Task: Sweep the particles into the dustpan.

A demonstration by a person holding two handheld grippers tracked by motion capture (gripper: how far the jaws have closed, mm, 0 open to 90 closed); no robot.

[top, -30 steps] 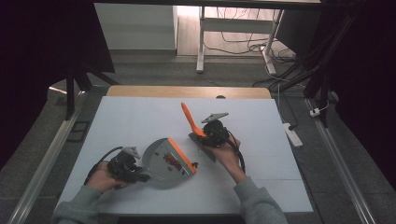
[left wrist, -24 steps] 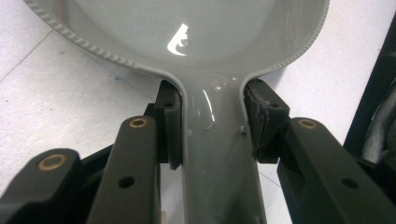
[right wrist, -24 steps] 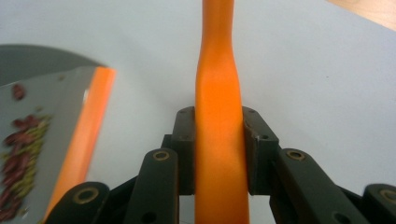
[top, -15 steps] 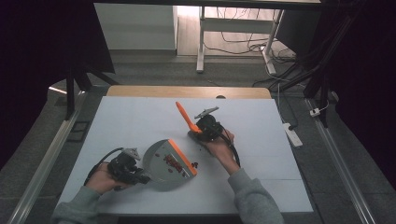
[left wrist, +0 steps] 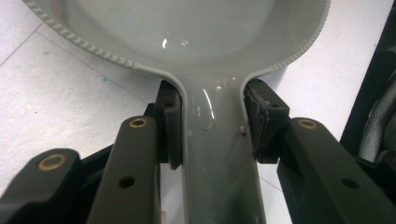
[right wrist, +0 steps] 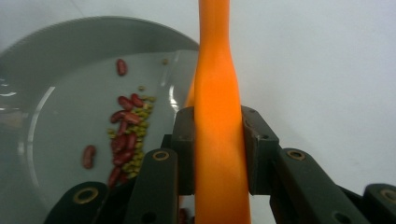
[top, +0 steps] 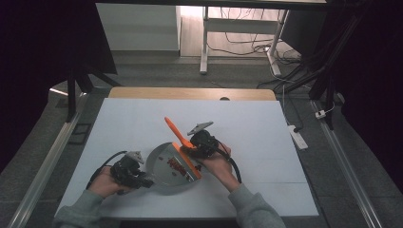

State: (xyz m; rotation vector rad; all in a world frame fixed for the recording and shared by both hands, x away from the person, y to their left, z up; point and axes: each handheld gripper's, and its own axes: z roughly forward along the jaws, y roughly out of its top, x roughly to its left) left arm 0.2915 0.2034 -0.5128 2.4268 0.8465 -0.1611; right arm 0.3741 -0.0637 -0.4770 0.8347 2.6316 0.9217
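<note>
Left gripper (left wrist: 212,126) fingers (left wrist: 169,123) clamped on the neck of the grey dustpan (top: 164,167), handle running straight back between the jaws; pan body lies at 12 o'clock from them in the left gripper view. Right gripper (right wrist: 218,140) fingers (right wrist: 256,149) clamped on the orange brush handle (right wrist: 215,93), long axis at 12 o'clock in its own view. In the high view the brush (top: 183,152) rests across the pan's open edge, handle tilted toward 11 o'clock. Red and green beans (right wrist: 126,135) sit inside the pan, at 9 o'clock of the right gripper. Right hand (top: 216,159) nearer the beans; a sweep would likely go deeper into the pan, toward the left gripper.
</note>
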